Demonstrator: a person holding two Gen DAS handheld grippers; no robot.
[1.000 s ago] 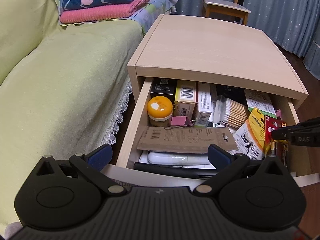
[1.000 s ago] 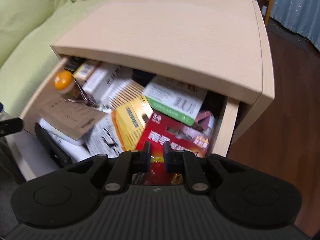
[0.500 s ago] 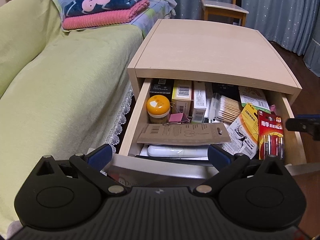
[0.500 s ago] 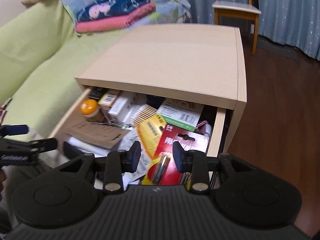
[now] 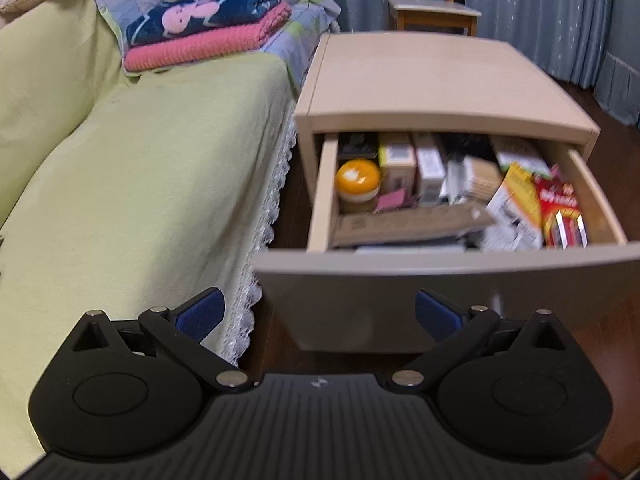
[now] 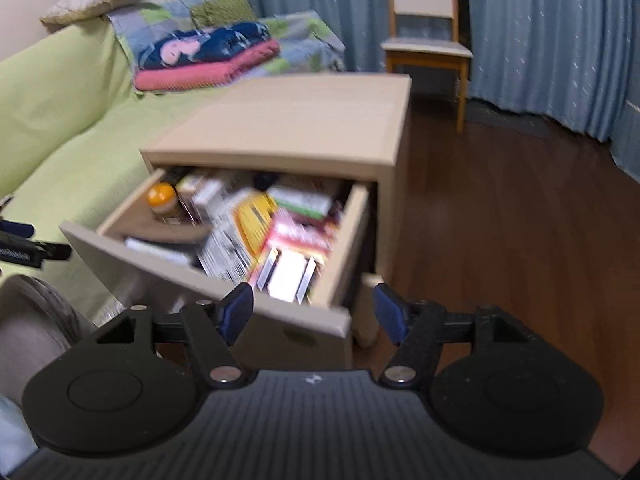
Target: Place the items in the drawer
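Observation:
The light wood nightstand [image 5: 436, 80] has its drawer [image 5: 440, 276] pulled out and packed with items. Among them are an orange-lidded jar [image 5: 357, 178], a brown card sleeve [image 5: 404, 224], a yellow pack [image 5: 520, 196] and a red battery pack [image 5: 562, 216]. The battery pack [image 6: 296, 252] lies at the drawer's right front corner. My left gripper [image 5: 318, 314] is open, below and in front of the drawer front [image 6: 200, 276]. My right gripper [image 6: 314, 312] is open too, back from the drawer's right front corner, holding nothing.
A green-covered bed [image 5: 132, 184] with a lace edge runs along the left of the nightstand, with folded blue and pink blankets [image 5: 208, 36] at its far end. A wooden chair [image 6: 426, 50] and blue curtains [image 6: 552, 40] stand behind. Dark wood floor [image 6: 500, 220] lies to the right.
Both grippers have pulled back and away from the drawer. The right gripper has opened wide, leaving the red battery pack lying in the drawer.

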